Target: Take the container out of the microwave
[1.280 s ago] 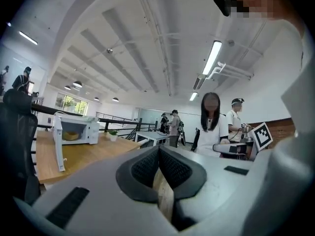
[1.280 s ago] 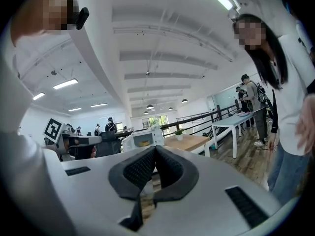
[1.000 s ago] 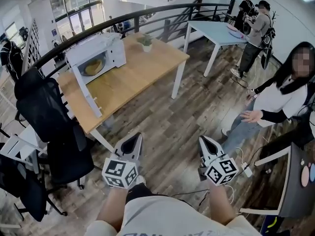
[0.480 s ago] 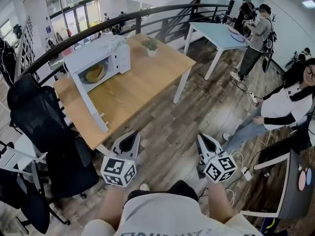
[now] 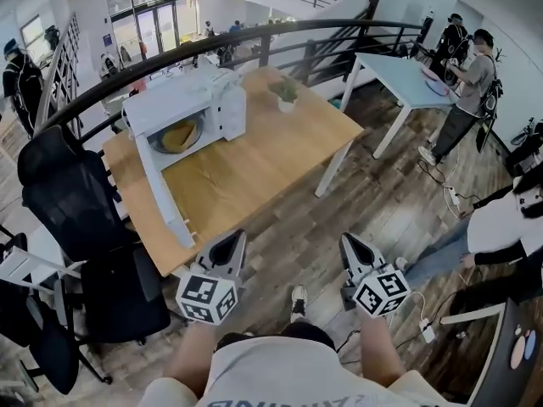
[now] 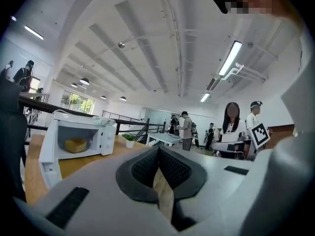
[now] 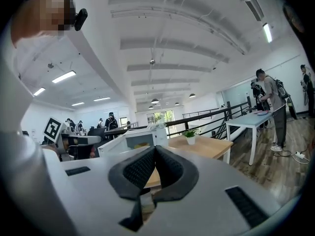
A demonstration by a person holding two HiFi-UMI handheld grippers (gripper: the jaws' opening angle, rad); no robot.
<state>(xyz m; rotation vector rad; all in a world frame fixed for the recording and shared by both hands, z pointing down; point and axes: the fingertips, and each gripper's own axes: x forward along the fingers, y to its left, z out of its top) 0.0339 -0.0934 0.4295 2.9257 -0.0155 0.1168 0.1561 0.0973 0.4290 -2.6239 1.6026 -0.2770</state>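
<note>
The left hand-held gripper [image 5: 227,246] and the right hand-held gripper [image 5: 352,246] each have their jaws pressed together tip to tip with nothing between them, and both are held over the wooden floor [image 5: 339,202], short of the counter's [image 5: 254,159] near edge. The yellow container [image 5: 180,134] sits inside the white microwave [image 5: 191,100] at the counter's left end, with the door [image 5: 161,189] swung open along the left edge. A potted plant [image 5: 287,96] stands near the far edge.

Wooden table [image 5: 254,164] on plank floor [image 5: 365,227], black railing [image 5: 339,22] behind.
</note>
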